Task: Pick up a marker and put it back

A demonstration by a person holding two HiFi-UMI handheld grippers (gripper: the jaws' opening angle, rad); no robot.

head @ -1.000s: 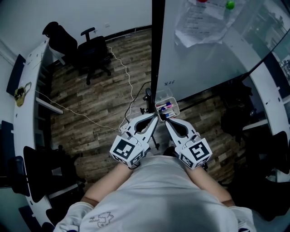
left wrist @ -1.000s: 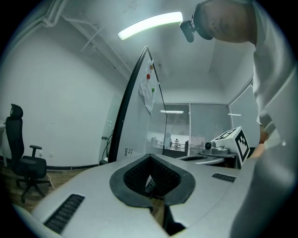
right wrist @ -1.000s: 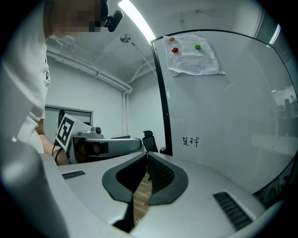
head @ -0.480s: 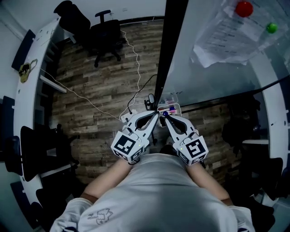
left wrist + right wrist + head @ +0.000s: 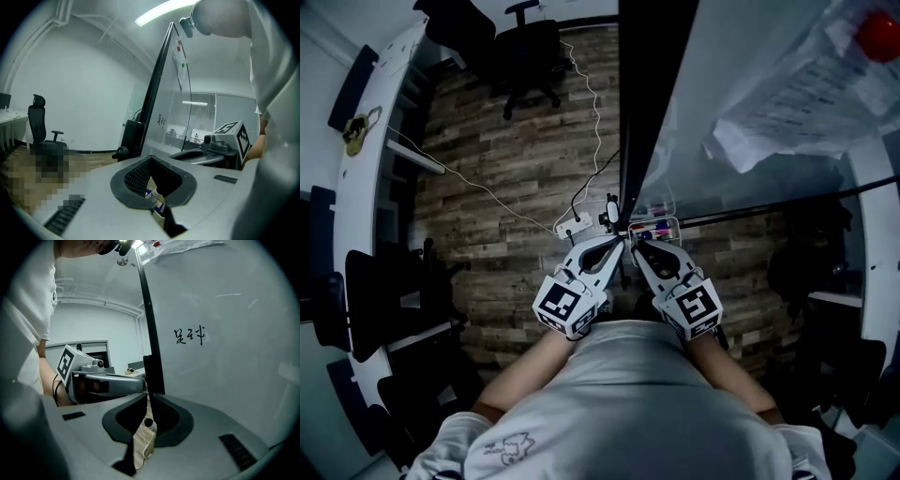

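A small clear tray (image 5: 671, 223) hangs at the foot of the whiteboard (image 5: 769, 178) and holds markers (image 5: 649, 226) with blue and red caps. Both grippers are held close to my body, side by side, pointing at the tray. The left gripper (image 5: 619, 240) is shut and empty, its tips just short of the tray's left end. The right gripper (image 5: 636, 246) is shut and empty too, just below the tray. In the left gripper view, blue and white markers (image 5: 154, 198) show through the hole between the jaws. The right gripper view shows only floor and a cable past its jaws.
The whiteboard's black post (image 5: 642, 103) rises right ahead of the grippers. Papers (image 5: 806, 103) under a red magnet (image 5: 881, 37) hang on the board. A power strip (image 5: 572, 226) and cables lie on the wood floor. An office chair (image 5: 530, 56) stands farther off, a white desk (image 5: 366, 141) at left.
My head has moved nearer the whiteboard, which now fills more of the view. The grippers stay shut, side by side, pointing at the tray.
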